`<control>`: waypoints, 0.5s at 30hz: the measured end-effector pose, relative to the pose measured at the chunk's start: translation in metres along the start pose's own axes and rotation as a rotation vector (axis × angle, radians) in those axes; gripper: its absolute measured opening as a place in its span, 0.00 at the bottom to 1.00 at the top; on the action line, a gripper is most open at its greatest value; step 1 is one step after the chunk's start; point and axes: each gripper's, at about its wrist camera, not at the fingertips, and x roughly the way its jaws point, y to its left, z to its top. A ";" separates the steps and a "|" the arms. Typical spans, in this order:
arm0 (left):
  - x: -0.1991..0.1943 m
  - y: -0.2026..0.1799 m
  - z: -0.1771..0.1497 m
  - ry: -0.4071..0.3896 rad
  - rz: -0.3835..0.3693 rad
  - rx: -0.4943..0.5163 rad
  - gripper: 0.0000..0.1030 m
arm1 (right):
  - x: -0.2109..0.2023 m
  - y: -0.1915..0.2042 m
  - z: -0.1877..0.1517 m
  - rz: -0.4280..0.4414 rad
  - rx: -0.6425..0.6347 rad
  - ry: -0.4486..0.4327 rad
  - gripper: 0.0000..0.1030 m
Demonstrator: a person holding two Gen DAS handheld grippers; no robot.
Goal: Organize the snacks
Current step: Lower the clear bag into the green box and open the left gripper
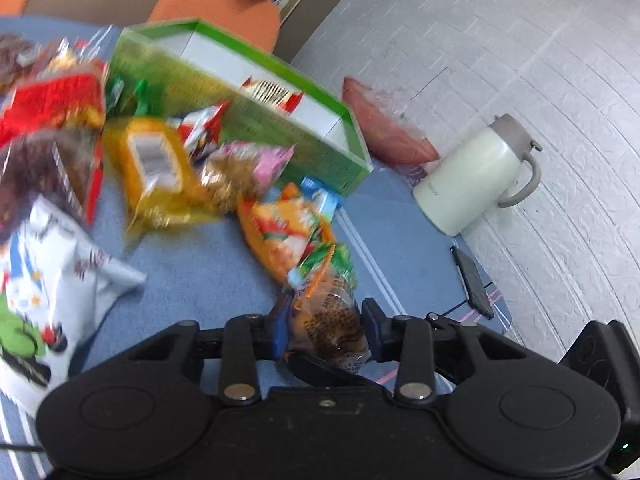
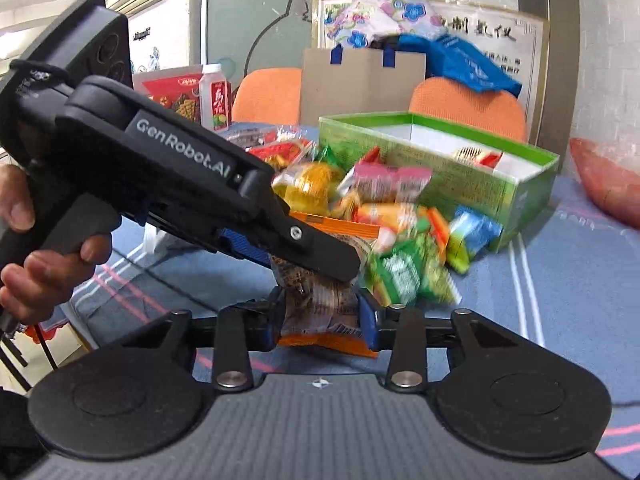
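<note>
While both grippers' fingers (image 2: 366,316) pinch one clear-wrapped cake packet (image 1: 328,328), one green box (image 1: 256,120) sits behind.

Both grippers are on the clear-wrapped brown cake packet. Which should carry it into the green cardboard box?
Probably right: the right gripper pinches the clear-wrapped brown cake packet squarely, with the green cardboard box open ahead. The left gripper only catches its end.

clear orange-edged snack packet (image 2: 320,312) (brown contents) before green box (image 2: 472,176).
</note>
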 end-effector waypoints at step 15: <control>0.043 -0.030 0.109 -0.177 -0.076 0.166 0.73 | 0.023 -0.069 0.068 -0.151 -0.027 -0.254 0.64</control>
